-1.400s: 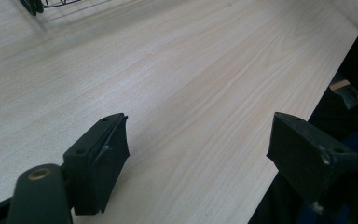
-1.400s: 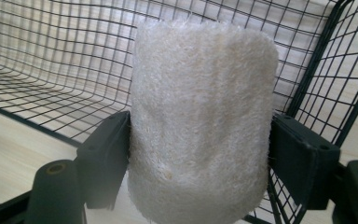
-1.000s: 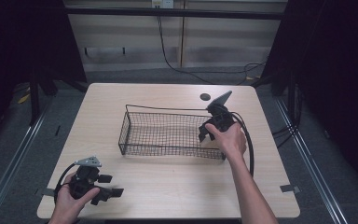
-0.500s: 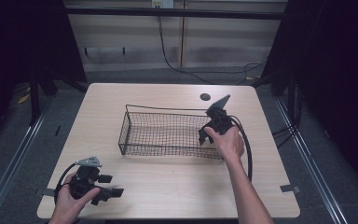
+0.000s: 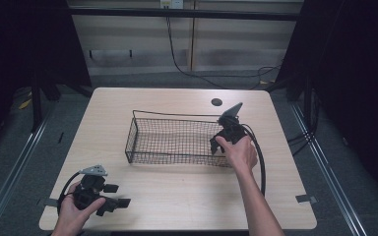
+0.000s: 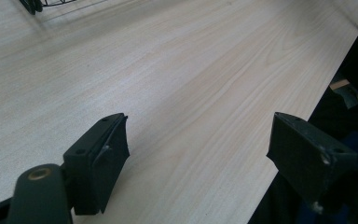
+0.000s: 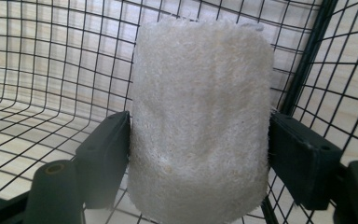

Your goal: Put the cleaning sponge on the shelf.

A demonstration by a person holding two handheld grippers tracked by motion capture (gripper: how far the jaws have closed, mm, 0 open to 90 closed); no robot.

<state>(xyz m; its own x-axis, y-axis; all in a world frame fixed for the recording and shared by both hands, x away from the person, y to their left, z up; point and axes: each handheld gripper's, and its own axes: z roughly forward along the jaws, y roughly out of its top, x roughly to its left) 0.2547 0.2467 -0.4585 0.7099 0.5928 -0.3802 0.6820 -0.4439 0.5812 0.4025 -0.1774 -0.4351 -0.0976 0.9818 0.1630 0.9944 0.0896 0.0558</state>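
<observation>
Right claw (image 7: 198, 140): closed on a white loofah-like scrub pad (image 7: 200, 121), one jaw pressed to each long side; in the high view it hangs at the right end of the wire basket (image 5: 172, 140), reached down inside it.
Pad position: upright between the jaws, its top just ahead of the claw, close to the basket's corner post, which stands behind it and to the claw's right; whether its lower end touches the mesh floor I cannot tell.
Left claw (image 6: 200, 163): jaws wide apart, holding nothing, resting low over the bare bench (image 6: 191, 70) near its front edge, well apart from the basket.
Risk, snagging: the coarse fibres sit near the side wires; dragging the claw toward that wall could catch them.
Risk, tipping on release: the pad is tall and soft; let go while upright, it would likely topple.
Risk, basket shift: the basket looks light and nothing holds it; a jaw hooking the mesh could drag or lift it.
Risk, squeeze: the pad yields, so the grip may slip if twisted.
</observation>
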